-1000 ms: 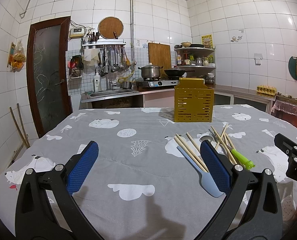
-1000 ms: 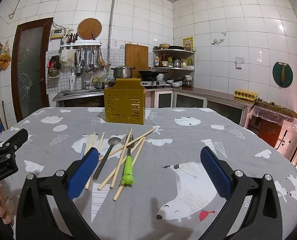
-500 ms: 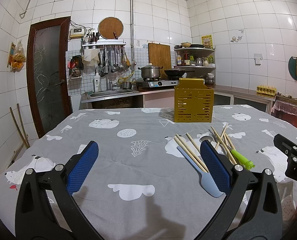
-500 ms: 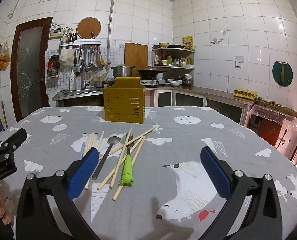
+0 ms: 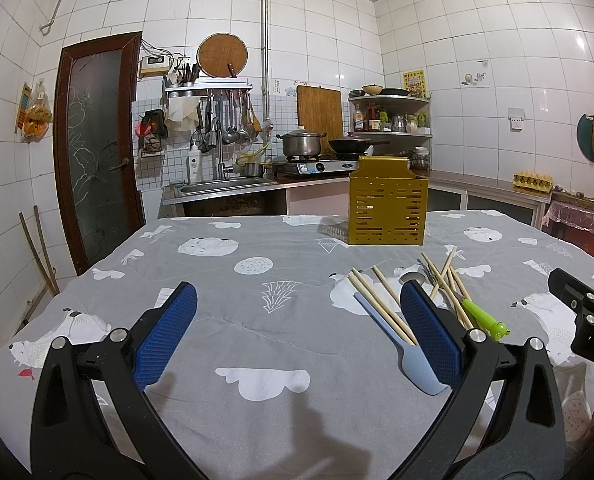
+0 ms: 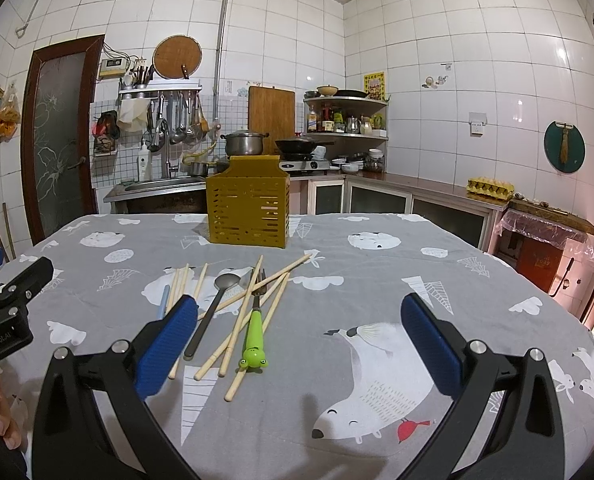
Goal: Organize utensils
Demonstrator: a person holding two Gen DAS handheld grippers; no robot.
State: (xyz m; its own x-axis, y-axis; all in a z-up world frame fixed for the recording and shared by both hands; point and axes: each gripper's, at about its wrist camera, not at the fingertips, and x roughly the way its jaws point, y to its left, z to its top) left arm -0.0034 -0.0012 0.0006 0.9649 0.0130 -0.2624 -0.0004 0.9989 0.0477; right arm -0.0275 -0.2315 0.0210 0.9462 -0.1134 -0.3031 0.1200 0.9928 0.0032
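Left gripper [image 5: 297,324] is spread wide open over bare tablecloth [image 5: 257,320], holding nothing. Right of it the chopsticks [image 6: 241,312], spoon [image 6: 213,312] and green frog-handled fork [image 6: 255,336] lie jumbled together, yellow holder [image 6: 249,212] standing behind them. Right gripper [image 6: 297,332] also gapes empty.

Tablecloth [image 6: 377,276]: grey, white polar-bear and cloud print. Slotted holder [image 6: 248,213], frame centre: mustard yellow. Chopsticks [image 6: 239,316]: pale wood. Fork [image 6: 255,334]: lime-green frog handle. Spatula [image 5: 413,360], lower right: light blue. Gripper pads [image 6: 165,344]: blue on black.
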